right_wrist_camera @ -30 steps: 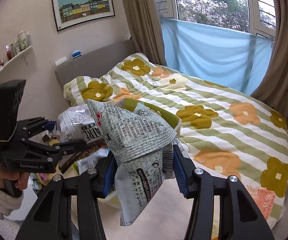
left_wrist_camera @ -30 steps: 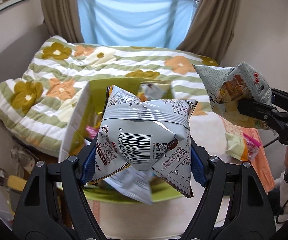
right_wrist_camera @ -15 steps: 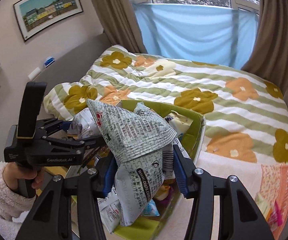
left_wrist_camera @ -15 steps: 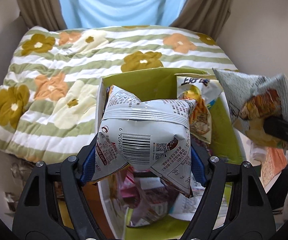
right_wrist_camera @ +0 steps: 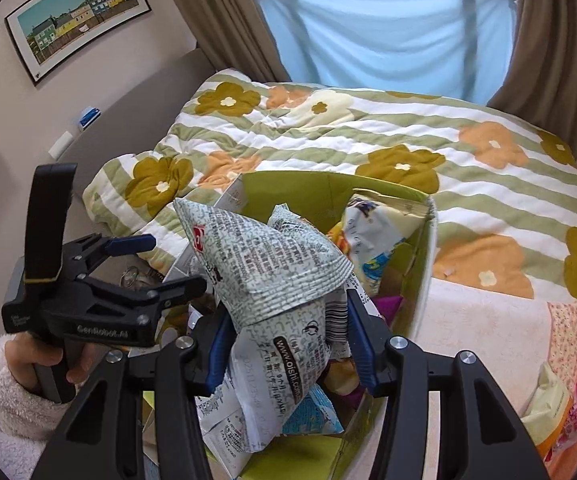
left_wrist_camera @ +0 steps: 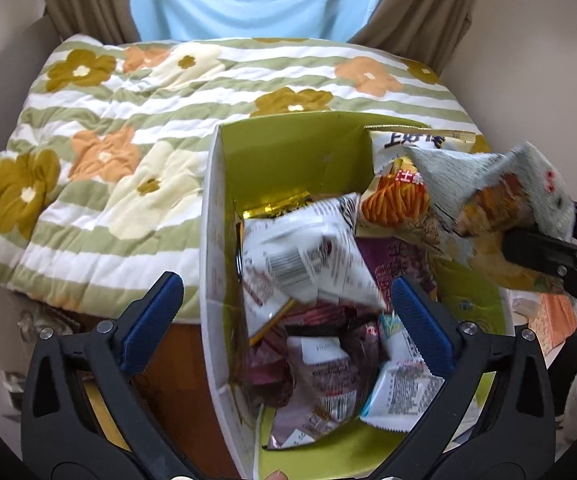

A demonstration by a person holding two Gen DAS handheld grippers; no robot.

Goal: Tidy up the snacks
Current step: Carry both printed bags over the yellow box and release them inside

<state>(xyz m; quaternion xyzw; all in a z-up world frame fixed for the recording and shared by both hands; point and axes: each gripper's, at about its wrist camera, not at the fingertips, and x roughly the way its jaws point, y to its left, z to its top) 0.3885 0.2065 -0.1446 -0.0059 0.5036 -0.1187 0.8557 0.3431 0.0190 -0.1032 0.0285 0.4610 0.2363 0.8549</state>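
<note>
Your left tool hangs over the green box, pointing steeply down, and its jaws are opening: the blue pads stand wide apart with nothing pressed between them. The white snack bag with the barcode lies loose in the box just beyond the pads, at about 12 o'clock from the tool's mouth, tilted on top of the other packets (dark red and white ones beneath it, a purple one at its 3 o'clock).

Your right tool is clamped narrowly on the pale grey-green snack bag; both pads press its crumpled middle, and the bag's top puffs out above them. In the left wrist view this bag sits at 2 o'clock, over the box's right side, above the orange-printed chip bag that leans against the far wall.

The box stands in front of the bed's flowered quilt. More packets lie outside the box on a patterned cloth at 4 o'clock in the right wrist view. Your left hand, in a fleecy white sleeve, grips the left tool's handle.
</note>
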